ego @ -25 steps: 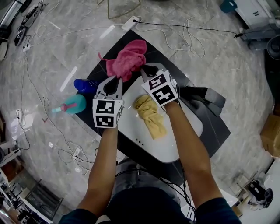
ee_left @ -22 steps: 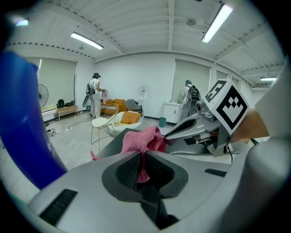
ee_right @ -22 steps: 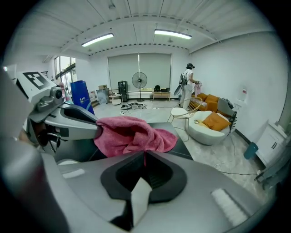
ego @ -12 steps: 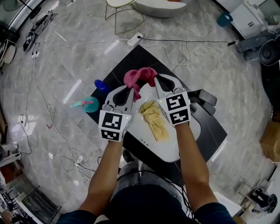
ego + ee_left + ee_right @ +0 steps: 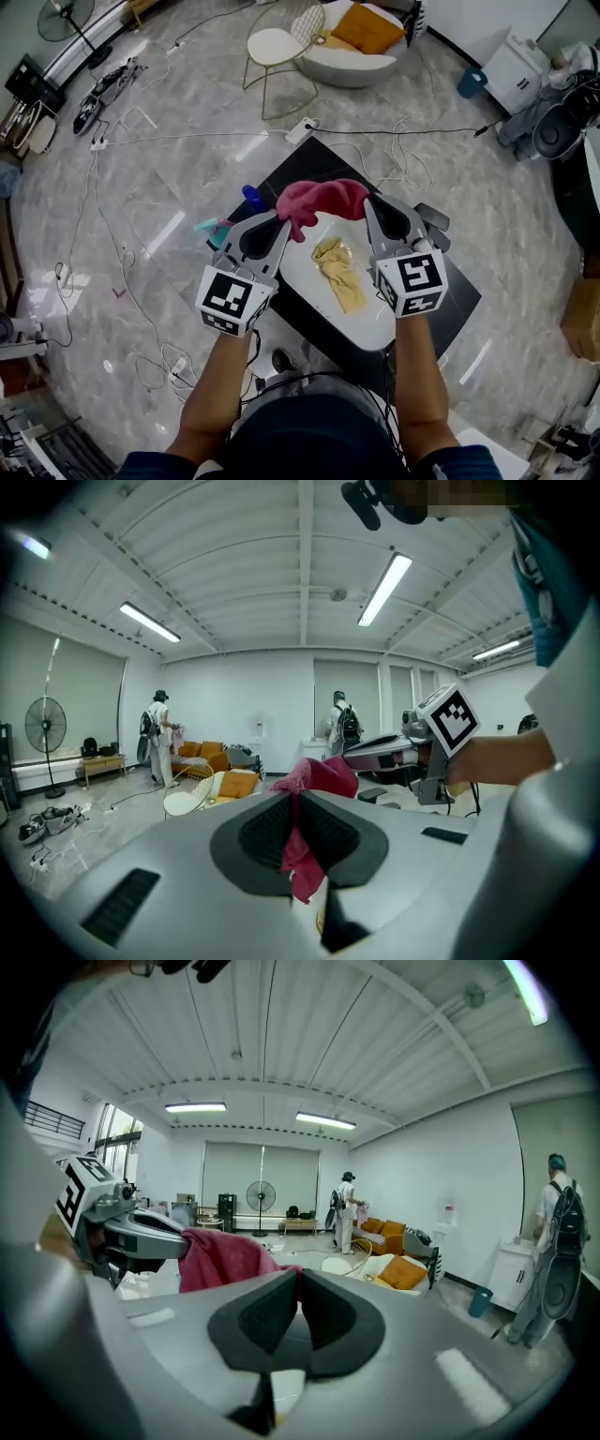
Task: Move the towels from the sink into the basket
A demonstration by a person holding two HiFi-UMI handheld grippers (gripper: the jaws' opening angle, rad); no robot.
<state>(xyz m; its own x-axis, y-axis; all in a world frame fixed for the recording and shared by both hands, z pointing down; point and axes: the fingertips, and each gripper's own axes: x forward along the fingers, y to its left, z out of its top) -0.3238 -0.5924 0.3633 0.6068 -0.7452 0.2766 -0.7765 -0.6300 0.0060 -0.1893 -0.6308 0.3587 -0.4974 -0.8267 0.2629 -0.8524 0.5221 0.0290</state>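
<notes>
The left gripper [image 5: 296, 799] has its jaws pressed together on one end of a pink towel [image 5: 323, 199], with a tongue of the cloth hanging down between the dark pads. The right gripper [image 5: 298, 1277] is clamped the same way on the other end, and only a thin pink edge shows in its seam. Between the two the towel hangs as a short bunched bridge, held in the air above the far end of the sink [image 5: 373, 324] and touching nothing below it. Both grippers point away from the person and only slightly downward, one on either side of the sink's far end. Their marker cubes sit nearest the person's forearms. In the white sink a yellow towel [image 5: 339, 272] lies crumpled along the middle of the bowl, clear of both grippers. The sink rests on a black square base [image 5: 452, 302] set cornerwise on the grey marble floor. Just left of the sink, partly hidden behind the left gripper, are a teal spray bottle [image 5: 212, 229] and a blue container [image 5: 252, 196]. Beyond the sink a white power strip [image 5: 302, 129] lies on the floor among loose cables. Farther off stands a gold wire chair [image 5: 277, 45].
</notes>
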